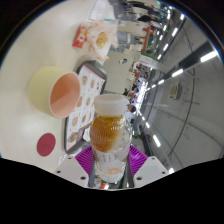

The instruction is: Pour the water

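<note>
**One bottle held, one cup off to the side**

One view was all we had, the gripper's own, and it was tilted, so that the worktop (45,40) ran slantwise across it. Between the fingers (108,160) we saw a clear bottle (109,125) with amber liquid in it, its body pressed on both sides by the purple pads (86,157), so we judged the fingers closed on it. The bottle's long axis ran straight ahead along the fingers, with its white-capped end pointing away from us.

The cup (58,92), pale with an orange-tinted inside, stood on the worktop just beside the bottle's far end, its mouth open towards us. Beyond the bottle lay a dark tray (91,75), and farther off some packaged food (97,38). A small red disc (46,143) lay near the cup.

We judged that the pour turned on swinging the bottle's top sideways over the cup's rim. Whether the cap was off, we could not tell.
</note>
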{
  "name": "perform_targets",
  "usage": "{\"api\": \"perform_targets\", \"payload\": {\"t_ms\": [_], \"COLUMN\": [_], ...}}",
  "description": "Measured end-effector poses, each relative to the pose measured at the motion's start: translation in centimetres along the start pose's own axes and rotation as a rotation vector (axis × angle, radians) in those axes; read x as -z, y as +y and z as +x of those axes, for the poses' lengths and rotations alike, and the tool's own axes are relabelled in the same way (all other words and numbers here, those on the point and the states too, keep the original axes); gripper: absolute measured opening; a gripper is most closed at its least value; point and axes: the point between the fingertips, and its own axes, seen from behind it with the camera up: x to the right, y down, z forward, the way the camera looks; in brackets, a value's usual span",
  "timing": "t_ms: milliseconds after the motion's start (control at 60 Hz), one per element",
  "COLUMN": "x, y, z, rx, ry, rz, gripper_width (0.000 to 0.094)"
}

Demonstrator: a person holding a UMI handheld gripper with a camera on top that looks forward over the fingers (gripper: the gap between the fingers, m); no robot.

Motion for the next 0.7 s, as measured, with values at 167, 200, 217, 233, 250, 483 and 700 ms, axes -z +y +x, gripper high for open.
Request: {"api": "perform_targets", "payload": {"t_ms": [167,200,217,233,250,483,700], "x": [1.9,2.2,2.5,2.6,2.6,1.8,-0.5], "y": [2.4,3.1,3.0,2.7,3.1,4.1,2.4], "z": [3.0,3.4,3.3,3.4,3.4,-1.4,-7.4], "rx": [-0.574,-0.673,-0.717,-0.759,-0.805,-1.427,-1.674], "ry": [-0.073,-0.095,-0.103,-0.11,-0.125,-0.33,-0.467], "rz": [0.022,0.027,0.028,0.033,0.045,0.048,0.074], "gripper_width": [0.0438,0.044,0.0442,0.0443,0.0444,0.0444,0.0441]}}
